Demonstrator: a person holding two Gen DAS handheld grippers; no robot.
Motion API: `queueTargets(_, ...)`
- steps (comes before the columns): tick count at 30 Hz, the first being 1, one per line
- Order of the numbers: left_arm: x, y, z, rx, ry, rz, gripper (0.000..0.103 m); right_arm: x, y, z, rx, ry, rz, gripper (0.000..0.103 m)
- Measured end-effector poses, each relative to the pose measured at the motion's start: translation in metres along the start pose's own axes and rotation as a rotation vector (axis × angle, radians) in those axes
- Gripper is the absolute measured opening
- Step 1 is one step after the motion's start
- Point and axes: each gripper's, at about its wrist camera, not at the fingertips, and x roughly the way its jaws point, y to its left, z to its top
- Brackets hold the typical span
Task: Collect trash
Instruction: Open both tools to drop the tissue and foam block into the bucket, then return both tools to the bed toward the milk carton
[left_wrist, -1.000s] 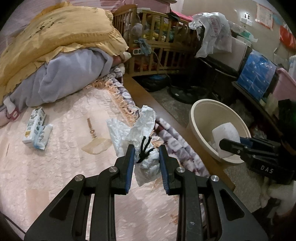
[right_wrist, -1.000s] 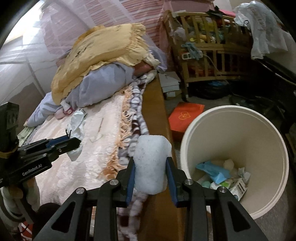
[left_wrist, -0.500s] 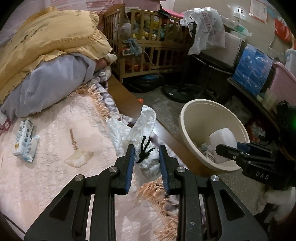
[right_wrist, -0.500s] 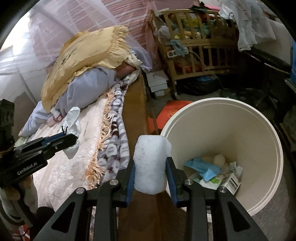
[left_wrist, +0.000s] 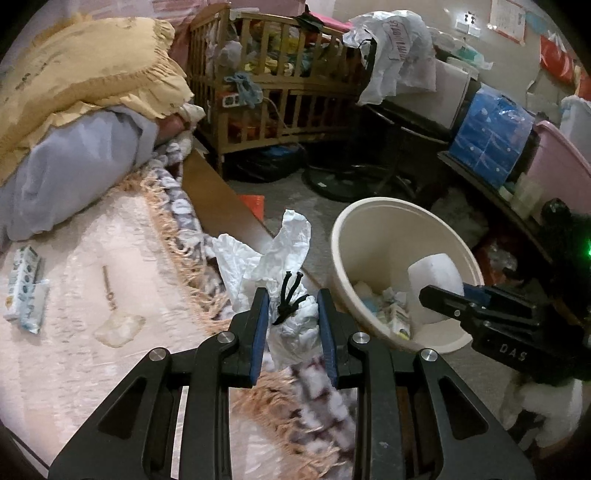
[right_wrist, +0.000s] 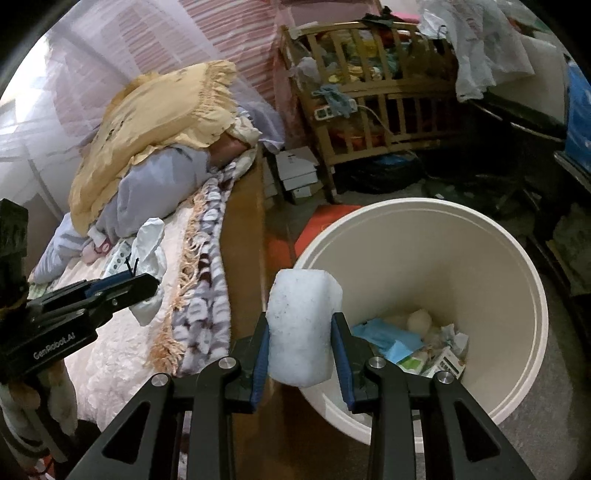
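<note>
Here the left tool (left_wrist: 291, 325) is gripping a crumpled white wrapper (left_wrist: 284, 280) with a black tie, hanging above the fringed edge of the bed (left_wrist: 92, 369). The right tool (right_wrist: 300, 350) is clamping a white foam block (right_wrist: 301, 328) between its blue pads, sitting over the near rim of the cream bin (right_wrist: 517, 280), which is standing on the floor beside the bed and already holding paper scraps and small cartons (right_wrist: 417, 350). A tissue pack (left_wrist: 24, 290) is lying on the bed.
</note>
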Motion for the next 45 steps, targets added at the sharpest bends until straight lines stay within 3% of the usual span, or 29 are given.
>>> queueTargets(29,0.059,-0.060,0.026,0.003,0.039,-0.191,0.024,-0.011,-0.062,0.000,0.161,-0.021,-0.109,0.030)
queueTargets(32,0.063,-0.060,0.028,-0.014,0.041,-0.219,0.024,-0.015,-0.063,0.002,0.169,-0.042,-0.118,0.036)
queueTargets(35,0.067,-0.058,0.029,-0.044,0.043,-0.258,0.029,-0.016,-0.067,0.003,0.185,-0.053,-0.143,0.040)
queueTargets(37,0.069,-0.059,0.030,-0.053,0.054,-0.271,0.040,-0.015,-0.070,0.004,0.197,-0.054,-0.143,0.042)
queueTargets(39,0.069,-0.059,0.030,-0.060,0.051,-0.276,0.058,-0.016,-0.071,0.005,0.212,-0.062,-0.136,0.046)
queueTargets(45,0.066,-0.052,0.031,-0.072,0.053,-0.272,0.059,-0.016,-0.070,0.006,0.218,-0.069,-0.138,0.054)
